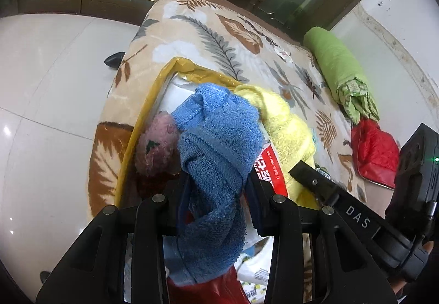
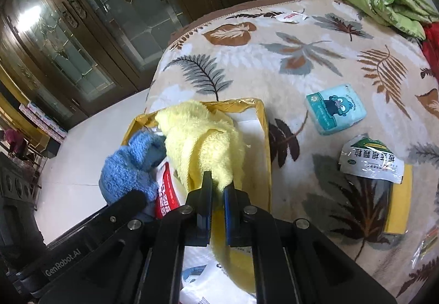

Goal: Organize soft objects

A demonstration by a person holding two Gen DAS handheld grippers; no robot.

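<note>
My left gripper (image 1: 216, 188) is shut on a blue towel (image 1: 219, 150), held over a yellow-rimmed bag (image 1: 142, 123) on the leaf-patterned blanket (image 1: 208, 38). My right gripper (image 2: 218, 188) is shut on a yellow towel (image 2: 203, 142) over the same bag (image 2: 264, 123). The yellow towel (image 1: 285, 123) lies just right of the blue one; the blue towel (image 2: 129, 166) shows left of the yellow one. A pink plush (image 1: 159, 145) sits in the bag under the blue towel. A red-and-white packet (image 1: 270, 166) lies between the towels.
A green rolled quilt (image 1: 337, 68) and a red cloth (image 1: 373, 153) lie at the bed's far side. A light-blue tissue pack (image 2: 334, 109), a medicine sachet (image 2: 370, 161) and a yellow-edged dark item (image 2: 397, 199) lie on the blanket. White tiled floor (image 1: 49, 84) is left.
</note>
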